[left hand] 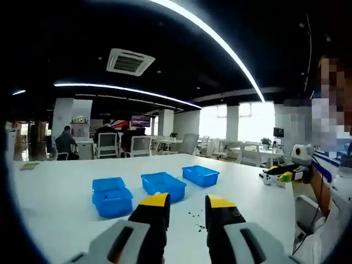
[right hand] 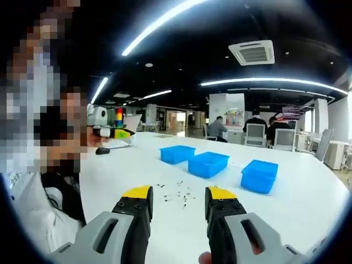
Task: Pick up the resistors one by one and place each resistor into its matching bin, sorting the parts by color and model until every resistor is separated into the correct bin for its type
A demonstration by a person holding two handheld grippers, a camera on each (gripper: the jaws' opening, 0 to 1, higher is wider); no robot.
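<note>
Left tool (left hand: 187,204) held low over the white surface (left hand: 49,209), yellow-tipped jaws apart, nothing between them. Right tool (right hand: 179,198) likewise raised above the surface (right hand: 308,209), jaws apart and empty.

Just past the left tool's tips, in the left gripper view, a scatter of tiny dark resistors (left hand: 196,215) lying loose on the surface, too small to tell colour or model. Same scatter in the right gripper view, resistors (right hand: 177,194) spread between and just beyond the jaw tips.

Farther out, three blue bins in a row. In the left gripper view: left bin (left hand: 111,196) nearest, middle bin (left hand: 163,185) just beside it, far bin (left hand: 201,175) a little apart toward the right. In the right gripper view the same row reversed, with bins at (right hand: 177,154), (right hand: 208,164) and (right hand: 259,175). Contents of the bins not readable.

At the surface's far right edge in the left gripper view, the other tool (left hand: 286,175) coming in beside a person in a white sleeve (left hand: 324,242). In the right gripper view, the other tool (right hand: 113,132) near a small dark object (right hand: 102,150) on the surface.

Beyond the surface, an open office: seated people (left hand: 66,142) at desks with white chairs (left hand: 108,145), white pillars (left hand: 64,114), bright windows (left hand: 256,118). Overhead, a dark ceiling with long light strips (left hand: 220,44) and a square vent (left hand: 130,61).
</note>
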